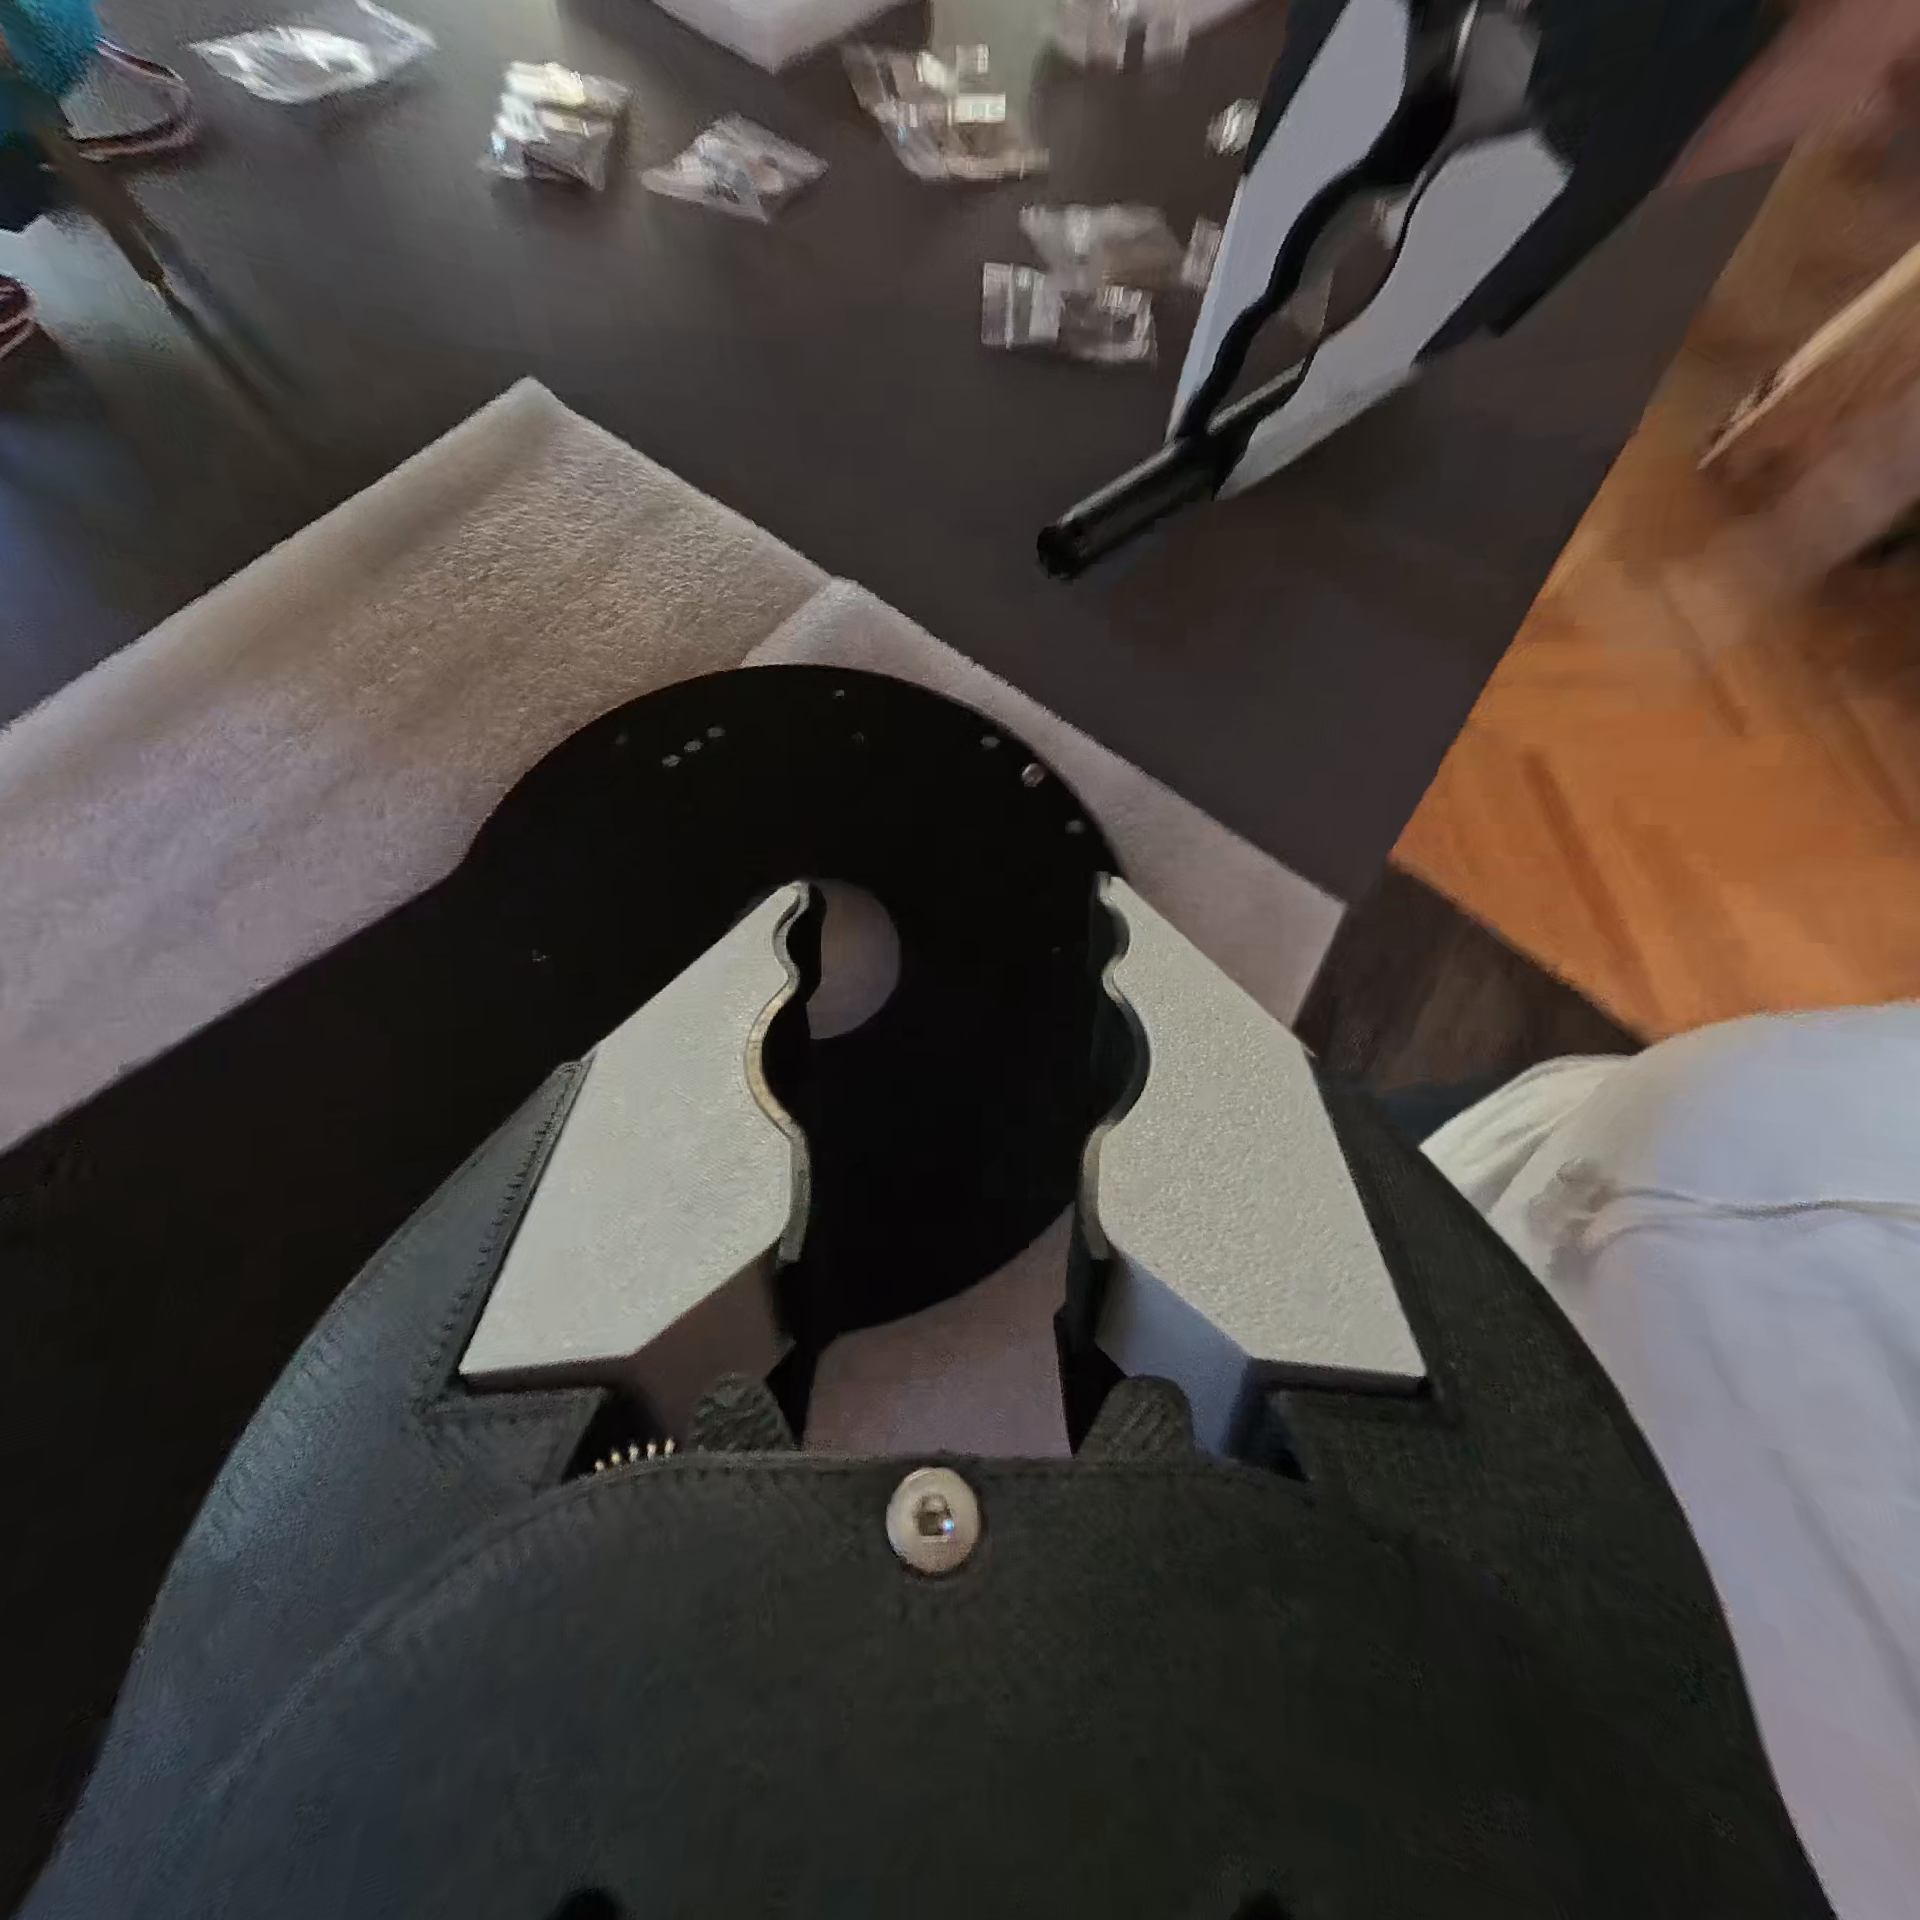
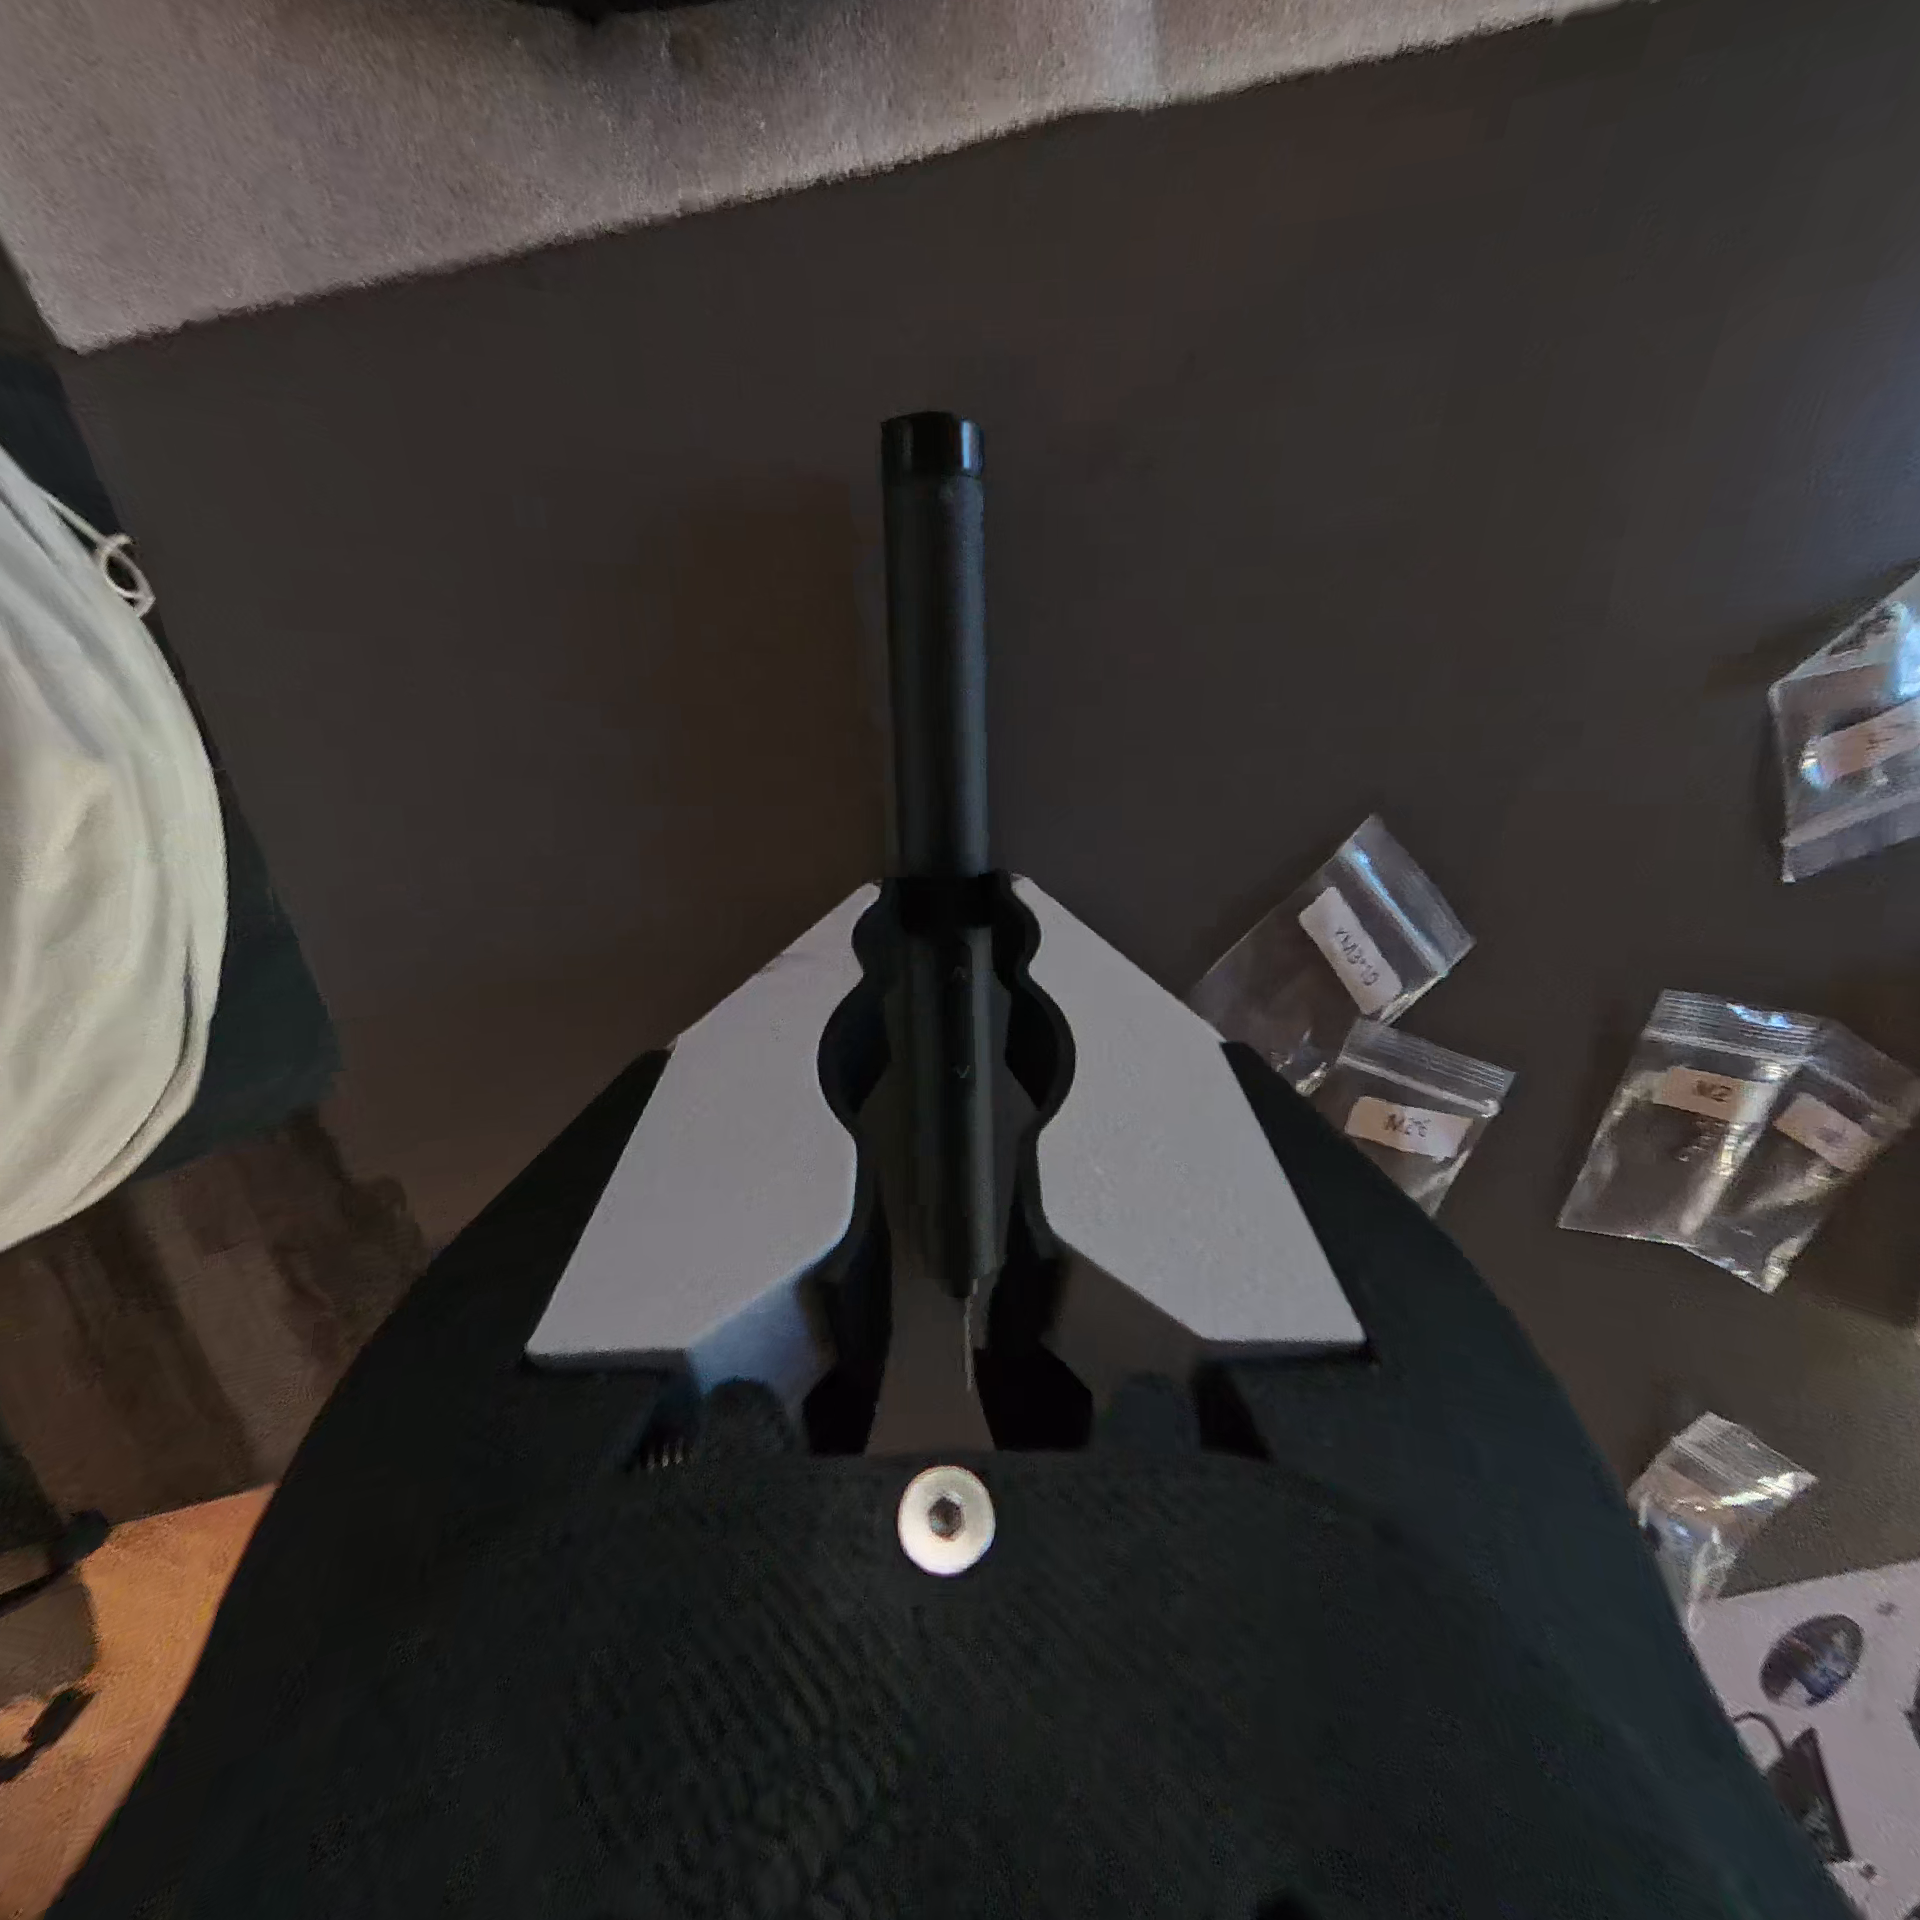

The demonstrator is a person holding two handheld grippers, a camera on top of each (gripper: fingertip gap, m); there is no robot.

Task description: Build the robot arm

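In the left wrist view, the left gripper is seen with its jaws parted wide over a flat black plate; whether the plate's rounded end, pierced by a round hole, is gripped or only lies beneath the fingers cannot be told. The plate is laid on a pale foam sheet, which rests on a dark tabletop. In the right wrist view, a slim black screwdriver is clamped lengthwise in the closed jaws of the right gripper, its handle projecting forward and its thin bit pointing back toward the camera. Farther off, small clear bags of parts are scattered across the tabletop.
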